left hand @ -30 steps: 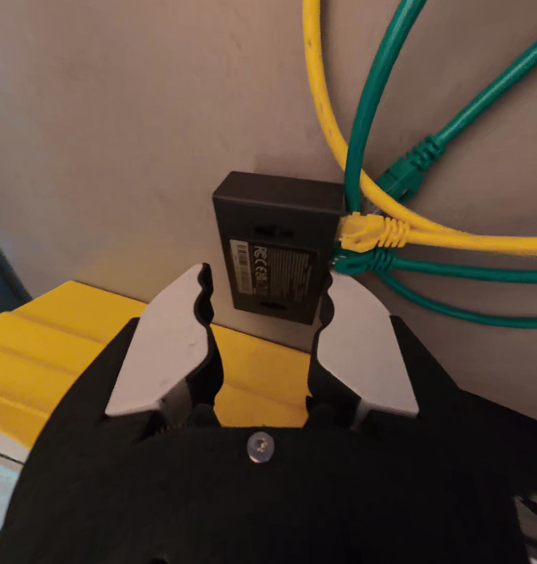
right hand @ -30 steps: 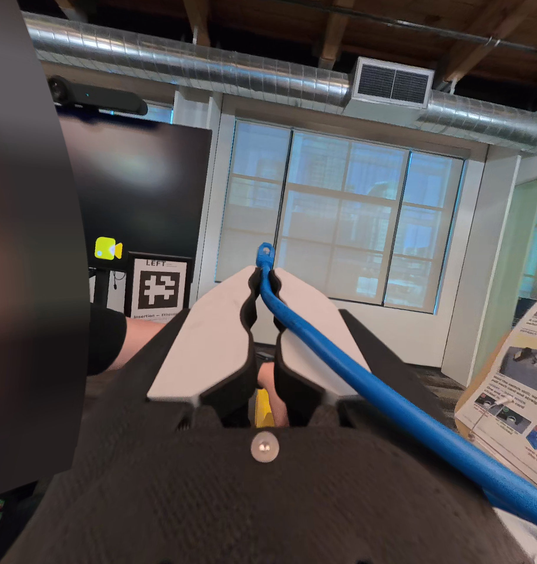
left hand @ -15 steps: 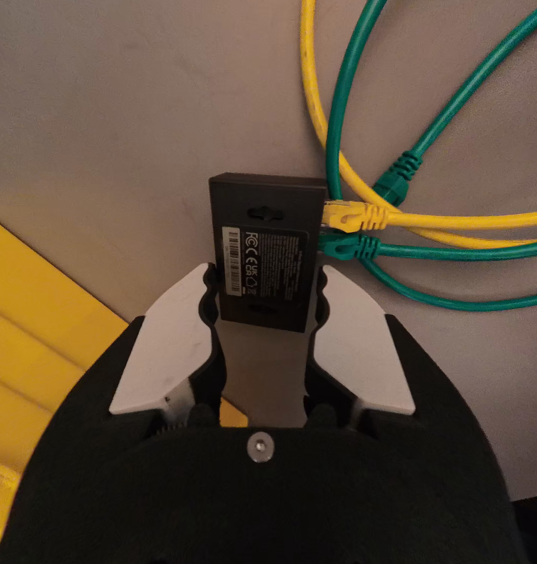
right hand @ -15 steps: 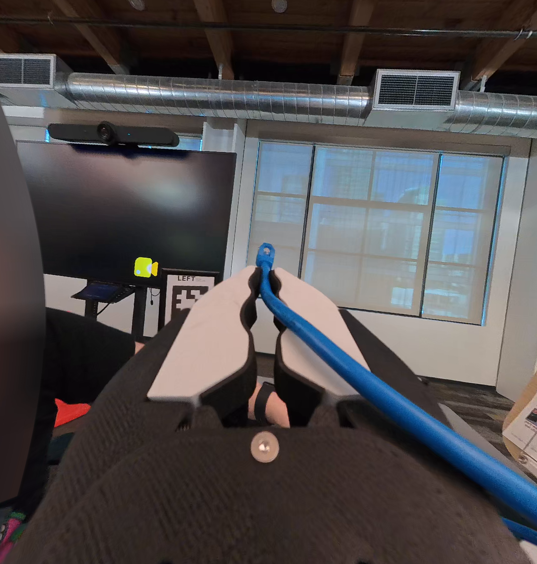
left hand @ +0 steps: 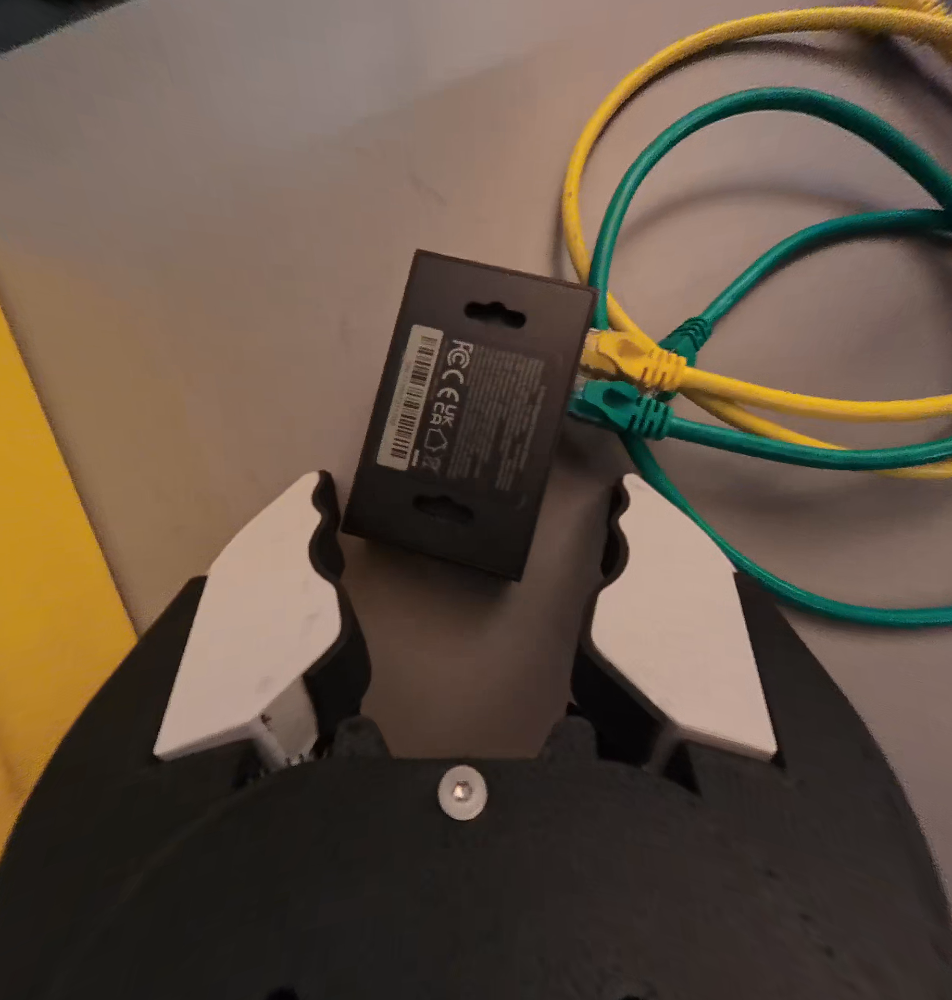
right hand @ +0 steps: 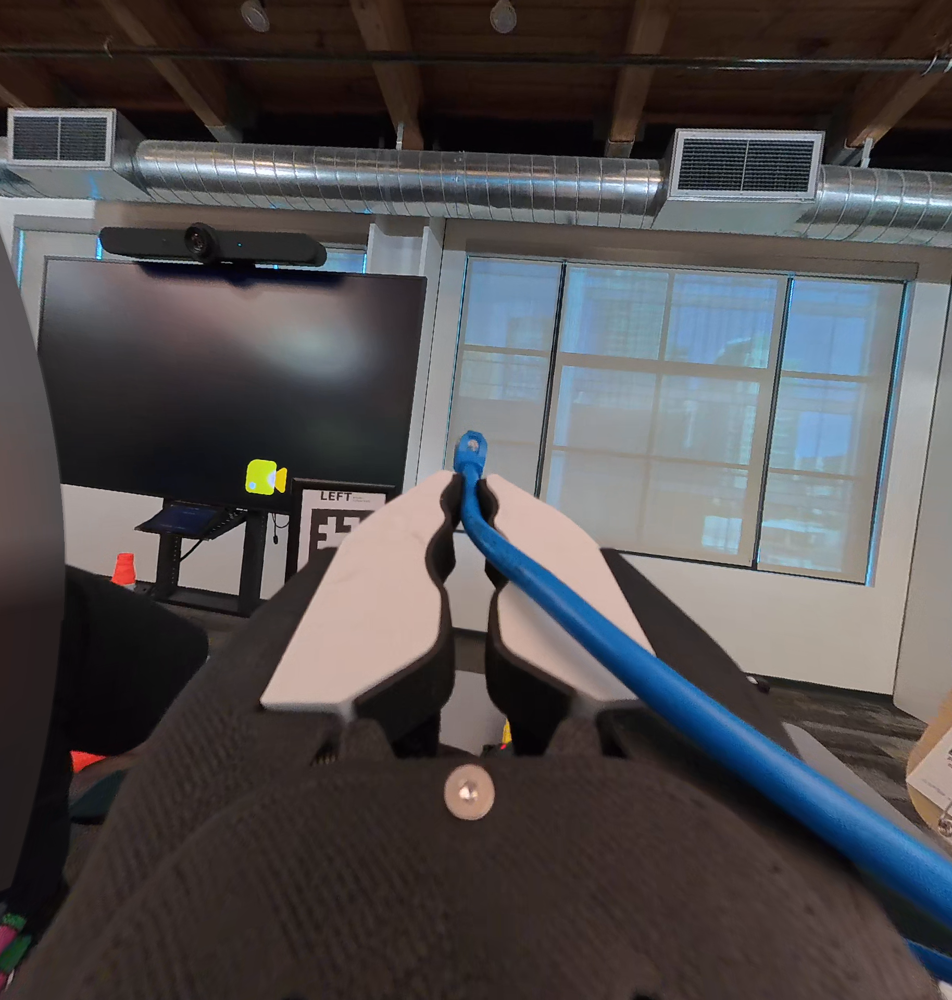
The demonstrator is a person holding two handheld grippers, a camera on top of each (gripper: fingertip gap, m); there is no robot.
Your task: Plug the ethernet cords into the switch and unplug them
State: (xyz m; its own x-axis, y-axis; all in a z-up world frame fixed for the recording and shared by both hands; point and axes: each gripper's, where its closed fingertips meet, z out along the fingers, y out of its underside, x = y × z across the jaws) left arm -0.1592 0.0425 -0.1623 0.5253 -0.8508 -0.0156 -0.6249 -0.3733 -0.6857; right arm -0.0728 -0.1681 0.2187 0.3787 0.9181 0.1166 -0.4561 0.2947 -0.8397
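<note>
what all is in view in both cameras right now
switch: 1, black, label side up on the grey table
yellow cord: 1, plugged into the switch's right side
green cords: at least 1 plugged in below the yellow; a loose green plug behind
blue cord: 1, in the right gripper
screen: 1, black, left wall
window: 1, far wall
duct: 1, silver, under ceiling
left gripper: open, at the switch
right gripper: shut on blue cord
</note>
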